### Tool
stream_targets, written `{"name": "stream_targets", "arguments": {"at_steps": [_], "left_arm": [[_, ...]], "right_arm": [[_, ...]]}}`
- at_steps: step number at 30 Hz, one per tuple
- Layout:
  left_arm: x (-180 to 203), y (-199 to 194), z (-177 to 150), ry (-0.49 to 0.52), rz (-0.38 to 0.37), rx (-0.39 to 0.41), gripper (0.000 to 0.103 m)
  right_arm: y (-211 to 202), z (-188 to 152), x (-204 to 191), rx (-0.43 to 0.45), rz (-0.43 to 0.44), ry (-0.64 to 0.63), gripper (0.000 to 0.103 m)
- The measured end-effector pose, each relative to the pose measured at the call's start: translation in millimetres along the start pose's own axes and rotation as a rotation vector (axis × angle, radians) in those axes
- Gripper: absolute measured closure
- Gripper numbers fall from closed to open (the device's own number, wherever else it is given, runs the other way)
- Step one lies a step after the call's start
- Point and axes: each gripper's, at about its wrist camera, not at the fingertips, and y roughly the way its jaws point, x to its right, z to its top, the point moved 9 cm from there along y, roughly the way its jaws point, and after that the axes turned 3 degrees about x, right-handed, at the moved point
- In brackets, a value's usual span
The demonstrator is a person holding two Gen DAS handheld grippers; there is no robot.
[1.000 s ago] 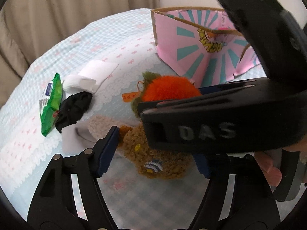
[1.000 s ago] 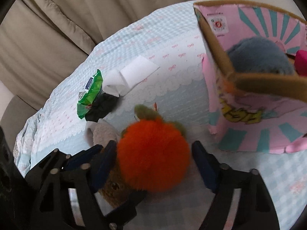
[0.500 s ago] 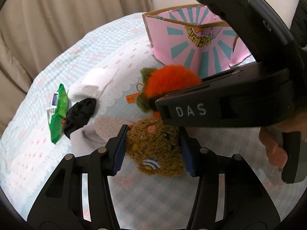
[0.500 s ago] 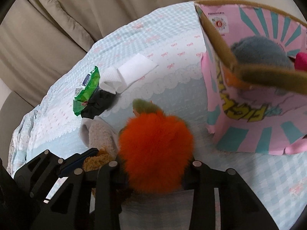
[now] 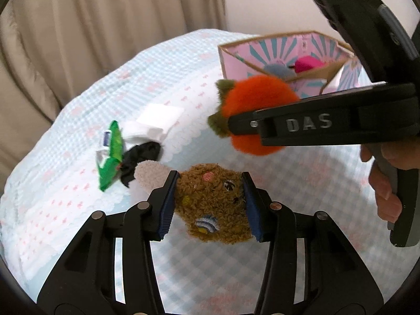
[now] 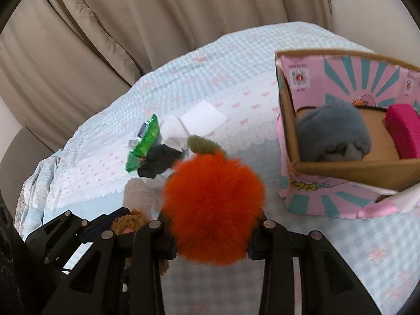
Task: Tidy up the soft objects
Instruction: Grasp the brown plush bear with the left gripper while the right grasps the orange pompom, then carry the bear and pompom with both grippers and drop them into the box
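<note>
My left gripper (image 5: 208, 206) is shut on a brown curly plush toy (image 5: 212, 202) with embroidered patches and holds it above the bed. My right gripper (image 6: 211, 237) is shut on a fluffy orange plush (image 6: 212, 210) with green leaves, lifted off the bed; it also shows in the left wrist view (image 5: 256, 113). A pink and teal cardboard box (image 6: 287, 120) stands at the right, open at the top. Inside lie a grey plush (image 6: 333, 131) and a magenta object (image 6: 404, 134).
On the light blue checked bedspread (image 6: 236, 78) lie a green packet (image 6: 144, 141), a black cloth (image 6: 157, 161), white folded cloths (image 6: 202, 118) and a cream fuzzy item (image 5: 151, 174). Beige curtains (image 6: 157, 13) hang behind.
Both grippers closed on their toys and lifted them off the bed. The orange plush has risen toward the box, whose inside now shows.
</note>
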Motion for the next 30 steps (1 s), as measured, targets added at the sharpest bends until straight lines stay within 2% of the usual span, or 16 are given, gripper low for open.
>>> {"name": "stream_targets", "arguments": {"at_steps": [7,13,18,24,30], "left_arm": [[-13,-47,47,-0.057,0.006,0.034,0.060],[-14,-94,114,-0.097,-0.007,0.096,0.060],[-2,-121,176,-0.118,-0.026,0.153,0.060],[26,-121,234,-0.175,-0.061,0.147,0.060],[73,-94,277,-0.211,-0.063,0.101,0.060]], "right_arm": [[-53,27,-12,0.045,-0.021,0.016,0.070],[-122,66,-14,0.105,-0.059,0.050,0.070],[-179,99,3,0.156,-0.104,0.070,0.070],[-234,134,41,0.180,-0.162,0.060,0.070],[-257,158,107,0.124,-0.192,0.093,0.069]]}}
